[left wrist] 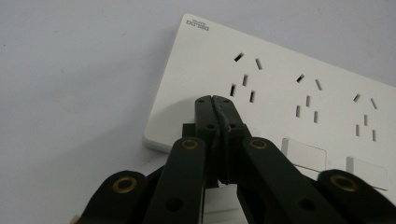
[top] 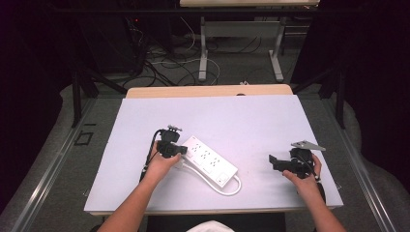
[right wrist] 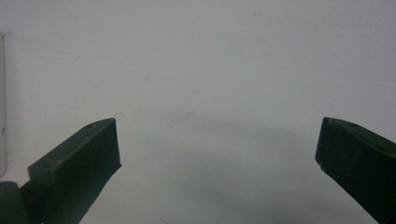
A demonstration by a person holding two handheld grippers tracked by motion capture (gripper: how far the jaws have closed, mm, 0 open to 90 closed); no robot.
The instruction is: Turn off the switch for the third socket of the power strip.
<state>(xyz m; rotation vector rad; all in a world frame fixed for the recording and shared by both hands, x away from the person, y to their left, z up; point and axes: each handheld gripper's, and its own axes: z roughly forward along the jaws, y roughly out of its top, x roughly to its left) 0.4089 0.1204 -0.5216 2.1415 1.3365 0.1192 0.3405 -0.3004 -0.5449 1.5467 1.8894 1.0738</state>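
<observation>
- Power strip (top: 209, 159): lies flat on the bench (top: 251, 121), left of centre, cord looping at its near end.
- Left tongs (left wrist: 215, 105): jaws together, tips over the strip's far-left end, beside a rocker switch (left wrist: 303, 151).
- Step, as judged: pressing a switch; next move needs downward pressure.
- Right tongs (top: 274, 161): jaws apart, idle, well right.
- Containers: none.

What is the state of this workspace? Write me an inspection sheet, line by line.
Surface: pale grey table mat over a wooden table, bare apart from the strip.
Job's things: white rectangular plastic power strip, lying flat and diagonal, sockets empty.
Clutter: nothing seen.
Grippers: left gripper shut, tips over the strip's end beside a switch; right gripper open, holding nothing, apart from the strip.
Cables: strip's white cord loops at its near end.
Surroundings: tangled floor cables, desk legs beyond.
</observation>
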